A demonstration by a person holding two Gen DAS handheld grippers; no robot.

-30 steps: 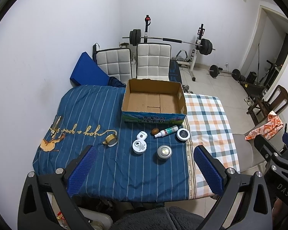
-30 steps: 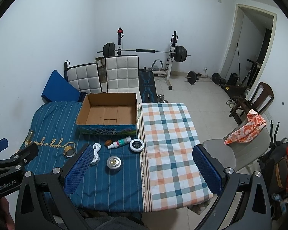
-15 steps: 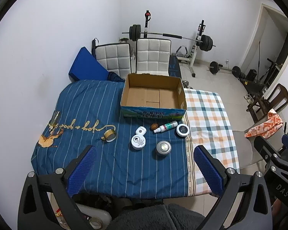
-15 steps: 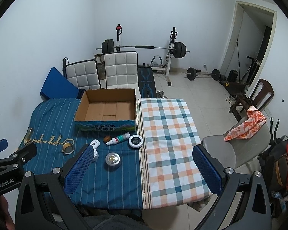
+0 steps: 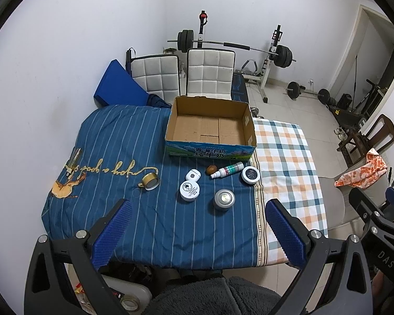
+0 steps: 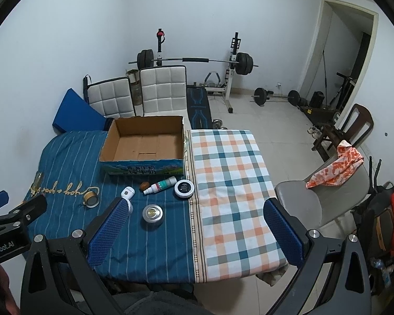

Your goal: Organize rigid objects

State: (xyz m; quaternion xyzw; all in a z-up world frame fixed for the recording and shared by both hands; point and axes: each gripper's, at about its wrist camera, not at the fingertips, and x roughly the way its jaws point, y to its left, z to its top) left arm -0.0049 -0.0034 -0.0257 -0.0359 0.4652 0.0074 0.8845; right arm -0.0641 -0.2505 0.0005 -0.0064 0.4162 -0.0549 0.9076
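Note:
An open, empty cardboard box (image 5: pixel 210 128) (image 6: pixel 144 144) stands at the far side of the table. In front of it lie a small brown ball (image 5: pixel 212 169), a white spray bottle (image 5: pixel 227 169) (image 6: pixel 160 185), a black-lidded round tin (image 5: pixel 250 174) (image 6: pixel 184 188), a small white case (image 5: pixel 193 176) (image 6: pixel 127 193), a white round tin (image 5: pixel 189 190), a silver round tin (image 5: pixel 224 198) (image 6: pixel 152 214) and a gold tape roll (image 5: pixel 150 180) (image 6: pixel 90 199). My left gripper (image 5: pixel 197 233) and right gripper (image 6: pixel 194 233) are both open and empty, high above the table's near edge.
The table has a blue striped cloth (image 5: pixel 118 157) on the left and a checked cloth (image 6: pixel 231 178) on the right. Two white chairs (image 5: pixel 210 73) and a barbell rack (image 6: pixel 231 63) stand behind it. A grey chair (image 6: pixel 325 191) with an orange cloth stands at the right.
Both grippers have drawn back and risen slightly, so the table and its objects sit a little farther off in both views. Nothing on the table has moved.

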